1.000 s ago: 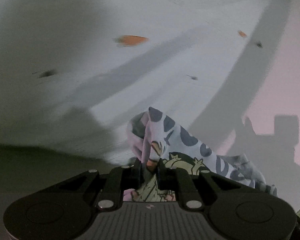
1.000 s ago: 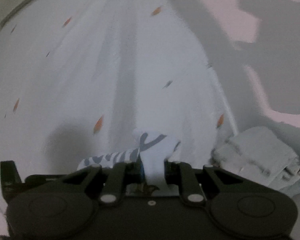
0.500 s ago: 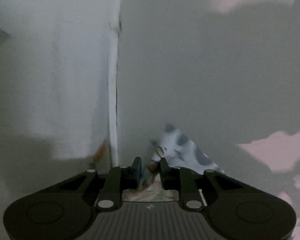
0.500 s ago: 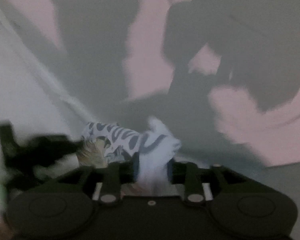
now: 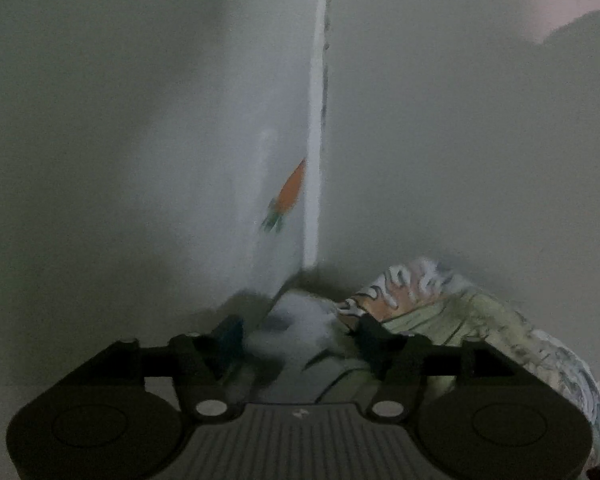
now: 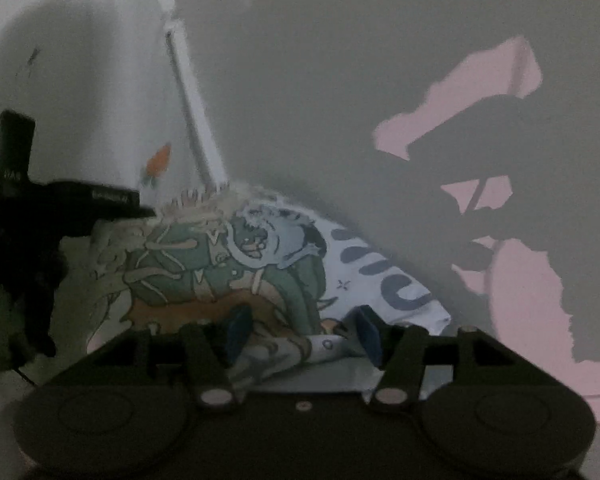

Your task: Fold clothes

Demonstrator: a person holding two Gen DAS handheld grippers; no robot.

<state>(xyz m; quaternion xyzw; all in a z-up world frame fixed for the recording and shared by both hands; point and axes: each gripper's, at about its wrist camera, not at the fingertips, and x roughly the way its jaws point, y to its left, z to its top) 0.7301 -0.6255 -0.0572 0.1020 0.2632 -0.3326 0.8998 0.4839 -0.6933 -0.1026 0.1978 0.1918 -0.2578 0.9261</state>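
A white garment with a green and orange cartoon print (image 6: 236, 256) lies spread flat in the right wrist view, with grey lettering at its right end. My right gripper (image 6: 302, 332) hovers over its near edge. Its jaws are opening, and cloth shows between the blue pads without being pressed. In the left wrist view the same garment (image 5: 460, 320) lies to the right. My left gripper (image 5: 300, 332) is opening over a white fold of it, pads off the cloth. The left gripper (image 6: 140, 208) also shows at the garment's left corner.
A white sheet with carrot prints (image 5: 288, 192) covers the left part of the surface, its seam edge (image 6: 188, 112) running away from me. To the right is a pinkish surface (image 6: 532, 292) crossed by dark shadows of the arms and tools.
Both grippers held pinched corners of the garment before. Both have come down and their jaws have spread, releasing the cloth. The garment has gone from hanging bunched to lying flat.
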